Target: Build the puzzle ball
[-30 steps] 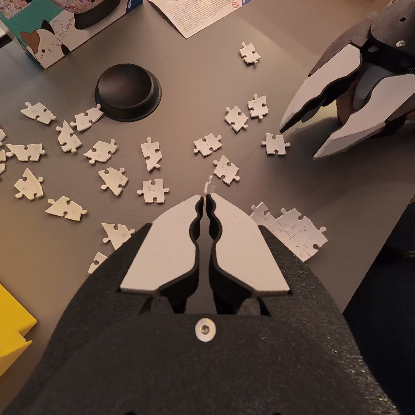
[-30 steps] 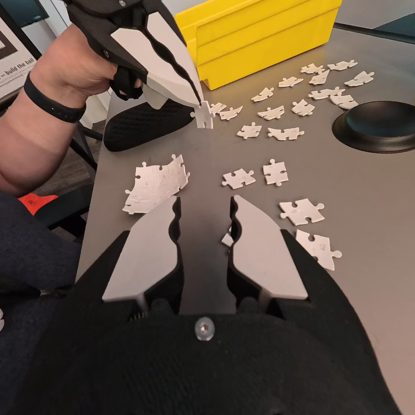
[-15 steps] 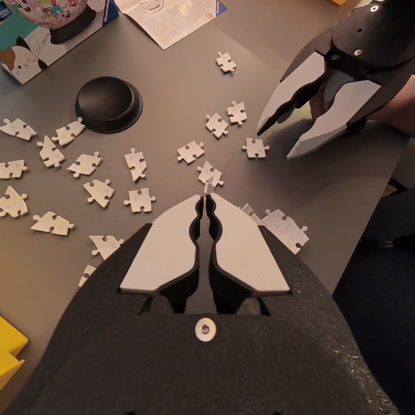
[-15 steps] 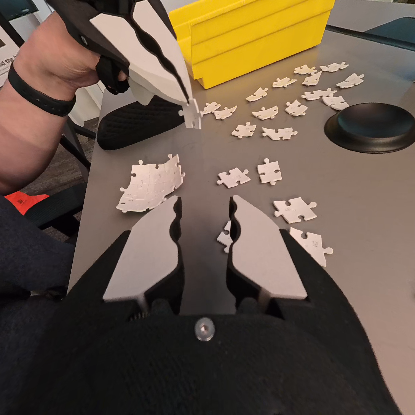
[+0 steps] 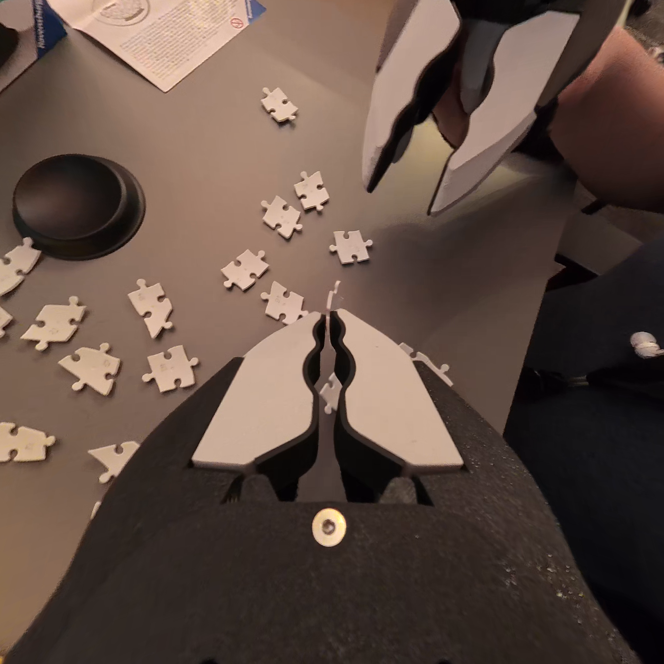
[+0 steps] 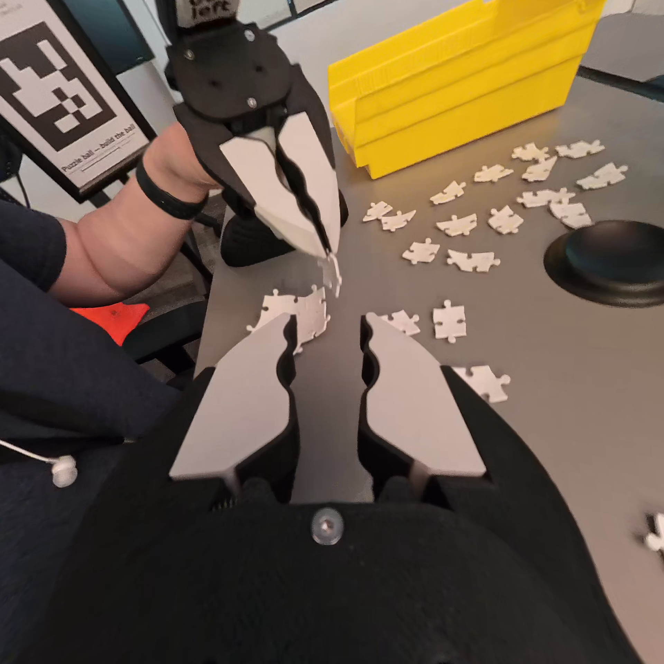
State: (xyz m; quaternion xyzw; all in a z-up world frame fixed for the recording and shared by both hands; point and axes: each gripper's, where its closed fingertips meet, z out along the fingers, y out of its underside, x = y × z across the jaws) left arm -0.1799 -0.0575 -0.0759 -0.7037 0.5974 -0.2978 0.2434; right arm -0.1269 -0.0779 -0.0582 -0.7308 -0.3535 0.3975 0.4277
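Observation:
My left gripper (image 5: 327, 316) is shut on a white puzzle piece (image 5: 332, 298), held on edge at its tips. In the right wrist view the left gripper (image 6: 328, 251) hangs the piece (image 6: 332, 275) just above the far edge of a joined patch of pieces (image 6: 309, 316) near the table's edge. My right gripper (image 6: 327, 319) is open and empty, its left finger over the patch. It also shows in the left wrist view (image 5: 402, 199), above the table. The patch (image 5: 427, 363) is mostly hidden under my left gripper there.
Several loose white pieces (image 5: 246, 269) lie face down on the grey table (image 5: 431, 273). A black round stand (image 5: 72, 204) sits among them (image 6: 611, 262). A yellow bin (image 6: 449, 97) is at the back. A leaflet (image 5: 169, 32) and a box corner (image 5: 36, 32) lie beyond. One gripper's finger ends stand about 7 cm off the other's.
My left gripper has carried the piece down toward the joined patch. My right gripper has moved in closer to the patch and to the left gripper, still open.

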